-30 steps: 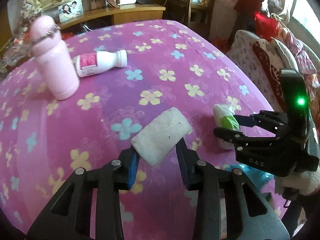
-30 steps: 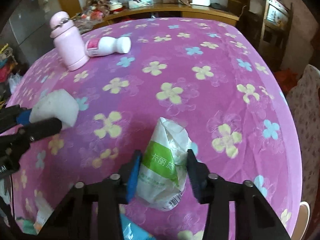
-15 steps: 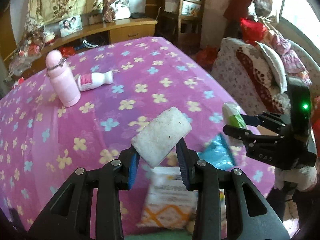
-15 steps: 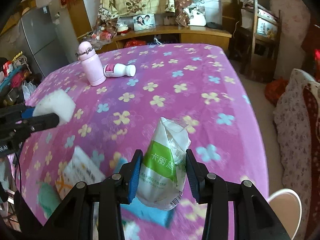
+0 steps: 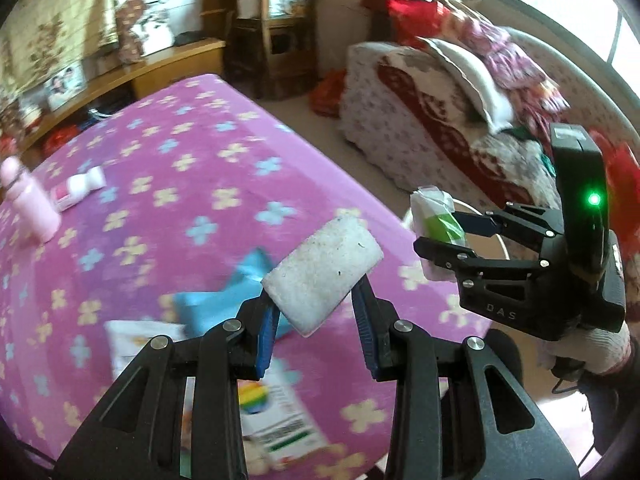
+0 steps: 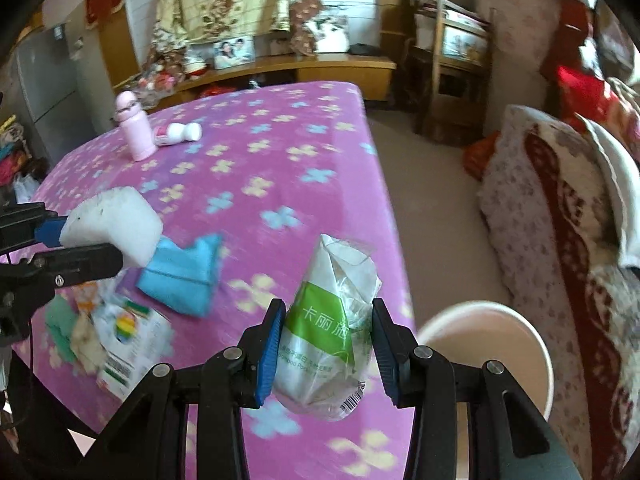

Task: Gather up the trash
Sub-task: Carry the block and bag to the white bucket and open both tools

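Patterned sofa (image 6: 560,208) beside wooden sideboard (image 6: 304,70), beige floor (image 6: 432,184).

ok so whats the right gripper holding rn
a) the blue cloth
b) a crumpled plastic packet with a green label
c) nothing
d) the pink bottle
b: the right gripper is clamped on a crumpled plastic packet with a green label, held up above the table edge; the pink bottle stands far back on the table.
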### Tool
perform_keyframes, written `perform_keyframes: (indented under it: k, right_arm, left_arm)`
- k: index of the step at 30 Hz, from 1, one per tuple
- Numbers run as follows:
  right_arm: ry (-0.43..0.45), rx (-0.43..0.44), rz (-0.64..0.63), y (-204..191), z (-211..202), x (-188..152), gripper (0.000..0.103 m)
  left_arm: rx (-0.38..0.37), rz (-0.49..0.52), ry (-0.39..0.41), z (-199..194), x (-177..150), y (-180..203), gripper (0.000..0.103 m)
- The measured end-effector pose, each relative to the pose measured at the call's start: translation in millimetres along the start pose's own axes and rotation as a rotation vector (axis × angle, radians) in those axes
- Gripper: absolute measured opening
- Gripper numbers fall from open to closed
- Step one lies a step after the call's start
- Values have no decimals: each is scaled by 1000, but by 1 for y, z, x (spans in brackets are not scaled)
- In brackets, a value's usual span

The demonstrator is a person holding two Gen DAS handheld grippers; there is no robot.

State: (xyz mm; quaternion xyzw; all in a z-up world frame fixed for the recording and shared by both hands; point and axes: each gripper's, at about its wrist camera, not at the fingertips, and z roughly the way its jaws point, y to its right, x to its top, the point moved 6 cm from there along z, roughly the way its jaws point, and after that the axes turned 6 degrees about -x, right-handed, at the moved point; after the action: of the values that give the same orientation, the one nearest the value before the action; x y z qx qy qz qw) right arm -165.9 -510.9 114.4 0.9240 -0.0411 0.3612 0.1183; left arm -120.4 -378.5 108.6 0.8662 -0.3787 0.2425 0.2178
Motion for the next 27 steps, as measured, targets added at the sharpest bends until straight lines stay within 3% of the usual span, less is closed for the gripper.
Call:
perform_keyframes:
  k: [14, 27]
  right_arm:
    - [-81, -117, 158, 118, -3, -69, 41]
    - [-133, -165, 227, 163, 12, -99, 43]
  left_arm:
    - [-128, 73, -69, 78, 16, 121, 33]
    - [-208, 31, -106, 128, 23, 158, 42]
